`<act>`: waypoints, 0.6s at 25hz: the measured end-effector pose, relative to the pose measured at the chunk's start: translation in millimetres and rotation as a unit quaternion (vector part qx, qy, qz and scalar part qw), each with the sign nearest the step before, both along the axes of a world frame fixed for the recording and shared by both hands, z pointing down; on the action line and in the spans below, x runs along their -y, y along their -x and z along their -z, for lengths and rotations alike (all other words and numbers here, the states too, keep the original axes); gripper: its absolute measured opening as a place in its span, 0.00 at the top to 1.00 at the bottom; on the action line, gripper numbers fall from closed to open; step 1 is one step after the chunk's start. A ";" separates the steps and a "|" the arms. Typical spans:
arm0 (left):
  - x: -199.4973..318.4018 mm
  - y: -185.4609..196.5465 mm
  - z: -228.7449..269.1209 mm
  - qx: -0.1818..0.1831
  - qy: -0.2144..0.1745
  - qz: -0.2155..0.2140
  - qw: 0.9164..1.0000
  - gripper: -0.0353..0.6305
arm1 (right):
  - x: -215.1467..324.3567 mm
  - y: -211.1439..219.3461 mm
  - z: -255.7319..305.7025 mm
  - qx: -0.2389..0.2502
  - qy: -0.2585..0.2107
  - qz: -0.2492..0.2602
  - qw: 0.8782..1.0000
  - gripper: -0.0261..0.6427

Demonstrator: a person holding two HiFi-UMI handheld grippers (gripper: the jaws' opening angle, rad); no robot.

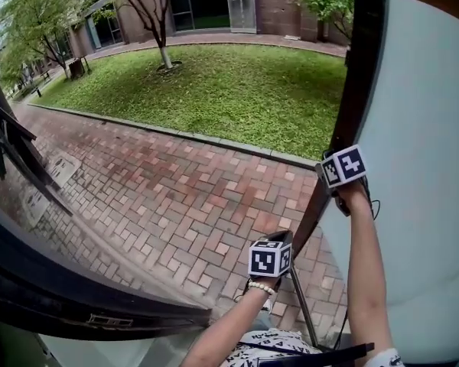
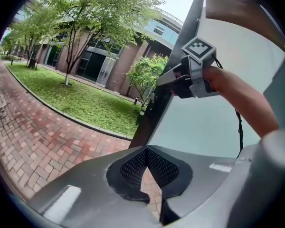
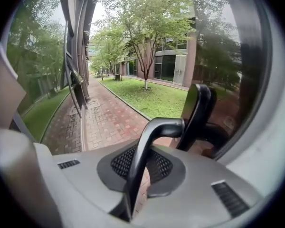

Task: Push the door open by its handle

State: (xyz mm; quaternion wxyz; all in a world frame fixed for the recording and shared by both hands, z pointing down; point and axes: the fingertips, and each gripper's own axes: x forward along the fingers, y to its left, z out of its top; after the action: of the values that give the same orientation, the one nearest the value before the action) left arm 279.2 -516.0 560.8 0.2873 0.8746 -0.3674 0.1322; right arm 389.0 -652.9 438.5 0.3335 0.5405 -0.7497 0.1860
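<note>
Right gripper view shows the right gripper (image 3: 141,170) clenched on the dark curved metal handle (image 3: 154,132) at frame centre, the left gripper (image 2: 147,172) pinched together empty, and the frosted glass door (image 1: 421,167) seems already pushed open.

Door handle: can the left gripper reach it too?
Probably yes. Only open air lies between the left gripper and the door handle, with nothing in the way. But the right gripper has its jaws clamped on it, so room may be tight.
</note>
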 end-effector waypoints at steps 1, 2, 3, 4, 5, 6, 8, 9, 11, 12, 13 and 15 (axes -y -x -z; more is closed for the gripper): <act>6.6 -10.9 -2.9 0.003 -0.002 -0.010 1.000 0.95 | 1.5 -17.7 -3.9 -0.001 -0.001 -0.014 1.000 0.91; 13.7 -20.6 -7.1 0.007 -0.005 -0.018 1.000 0.95 | 3.7 -34.0 -8.9 -0.002 -0.001 -0.024 1.000 0.92; 22.4 -26.9 -11.2 0.011 -0.008 -0.022 1.000 0.95 | 7.8 -45.5 -12.8 0.000 -0.002 -0.030 1.000 0.91; 32.5 -29.7 -13.3 0.013 -0.009 -0.023 1.000 0.95 | 13.5 -52.3 -13.9 0.004 -0.004 -0.033 0.999 0.92; 42.7 -31.2 -12.6 0.013 -0.009 -0.022 1.000 0.95 | 19.4 -57.3 -11.9 0.007 -0.006 -0.036 0.999 0.92; 51.7 -34.2 -9.4 0.011 -0.008 -0.023 1.000 0.95 | 24.0 -64.4 -7.6 0.008 -0.007 -0.042 0.999 0.92; 62.8 -49.9 -1.7 0.007 -0.003 -0.043 0.999 0.95 | 25.0 -91.1 1.8 0.004 -0.008 -0.065 0.998 0.92; 65.2 -59.0 -0.4 0.007 0.000 -0.056 0.998 0.95 | 22.1 -107.3 4.5 0.004 -0.008 -0.078 0.997 0.92; 69.2 -68.9 -3.1 0.007 0.003 -0.072 0.997 0.95 | 17.4 -134.6 6.6 0.007 -0.010 -0.099 0.995 0.92; 71.6 -70.3 -5.7 0.008 0.006 -0.073 0.997 0.95 | 16.9 -146.2 7.6 0.008 -0.011 -0.107 0.994 0.92; 73.6 -71.0 -8.2 0.007 0.009 -0.074 0.997 0.95 | 16.5 -158.0 8.8 0.009 -0.011 -0.115 0.993 0.92; 75.0 -71.8 -10.5 0.007 0.016 -0.075 0.997 0.95 | 13.8 -183.5 10.8 0.012 -0.010 -0.132 0.991 0.92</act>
State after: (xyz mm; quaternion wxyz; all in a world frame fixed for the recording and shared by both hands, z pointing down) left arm 350.9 -591.0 571.3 0.2875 0.8940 -0.3011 0.1655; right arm 572.5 -666.7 427.8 0.2915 0.6359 -0.6775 0.2276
